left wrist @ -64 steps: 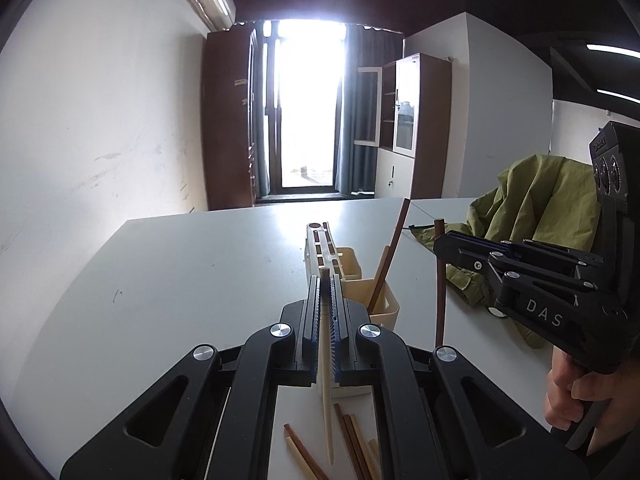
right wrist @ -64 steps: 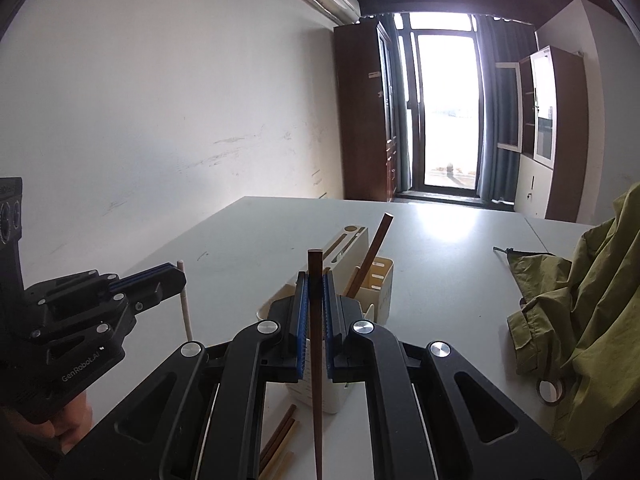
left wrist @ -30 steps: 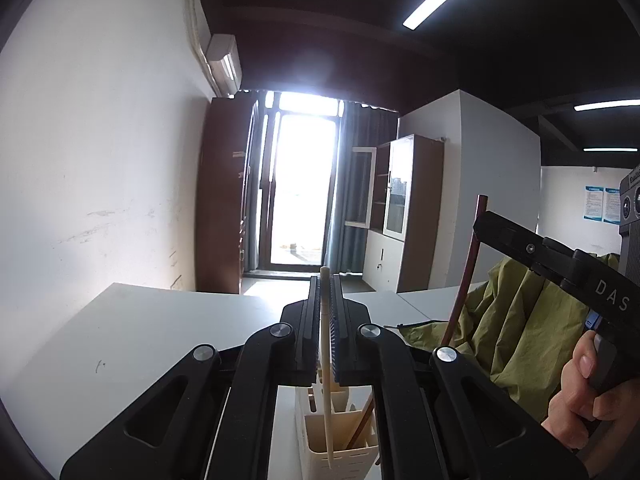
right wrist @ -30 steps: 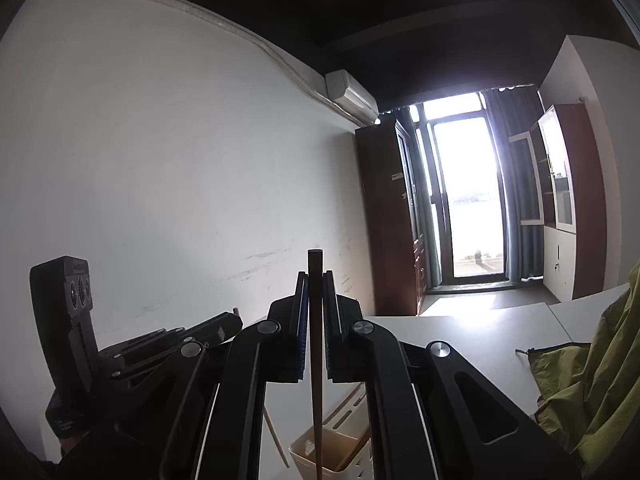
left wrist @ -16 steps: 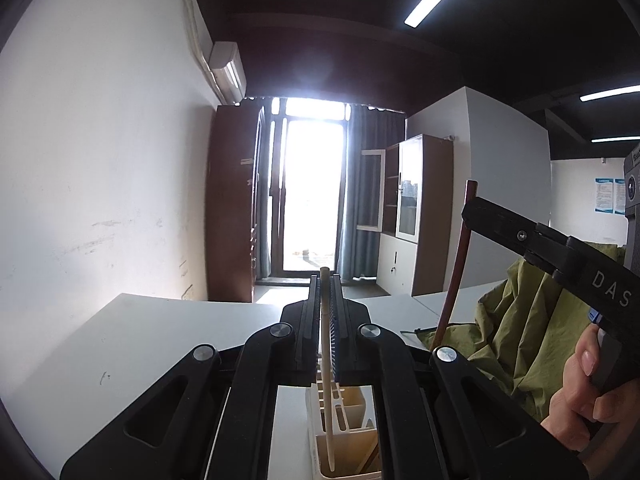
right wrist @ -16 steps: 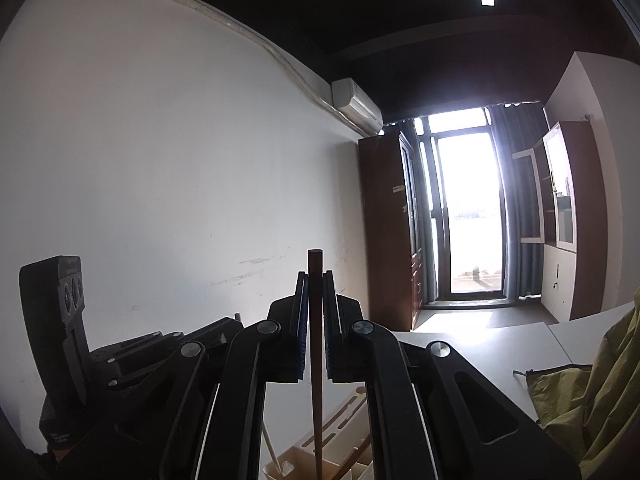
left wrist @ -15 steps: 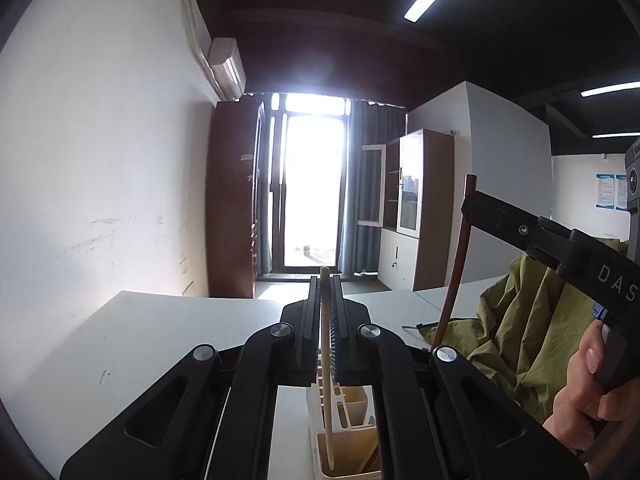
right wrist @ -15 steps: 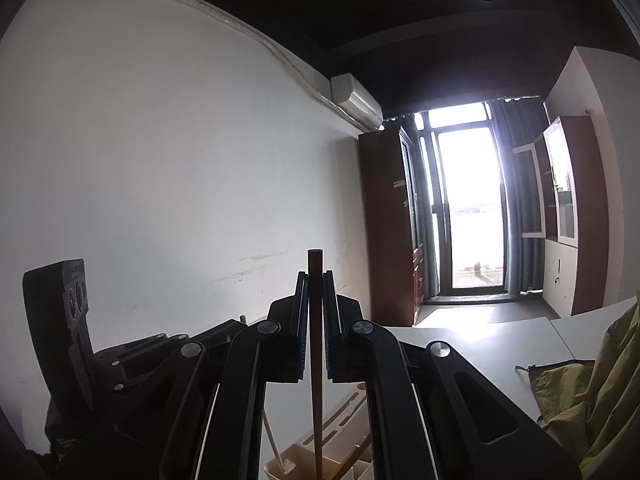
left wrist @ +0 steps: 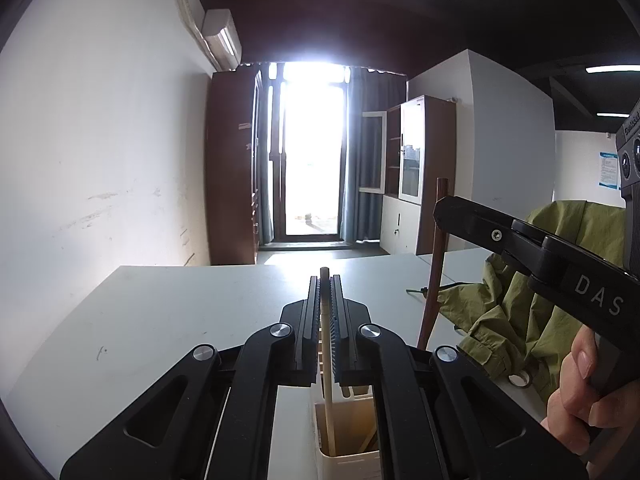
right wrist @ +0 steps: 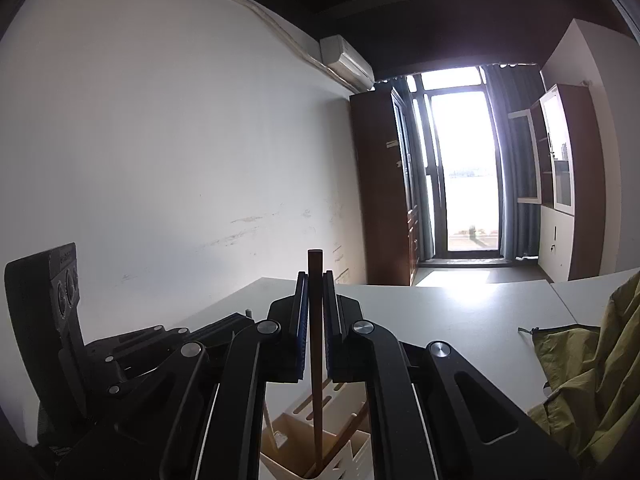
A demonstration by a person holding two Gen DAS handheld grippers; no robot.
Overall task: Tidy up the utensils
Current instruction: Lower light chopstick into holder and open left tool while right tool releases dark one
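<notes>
Cream plastic is what sits nearest me: the utensil holder (left wrist: 347,446) stands on the white table (left wrist: 168,312) right under both tools, and I take it as my landmark. My left gripper (left wrist: 325,280) is clamped narrow on a pale chopstick (left wrist: 327,360), which stands almost upright with its lower end down inside the holder's front compartment. My right gripper (right wrist: 315,276) is pinched just as tightly on a dark brown chopstick (right wrist: 316,360), also near upright, its lower end dipping into the holder (right wrist: 280,448) in the right wrist view; I cannot tell whether either tip touches the bottom. In that view another brown stick (right wrist: 352,428) leans inside the same holder, and the slotted section of the holder runs away from me behind the open compartment. To the right of the holder, in the left wrist view, a hand (left wrist: 576,404) grips the right tool's handle, and an olive green jacket (left wrist: 532,308) lies bunched on the table beyond it. Far behind the holder, past the table's far edge, I see a bright glass door (left wrist: 312,152) flanked by a brown cabinet (left wrist: 230,168).
</notes>
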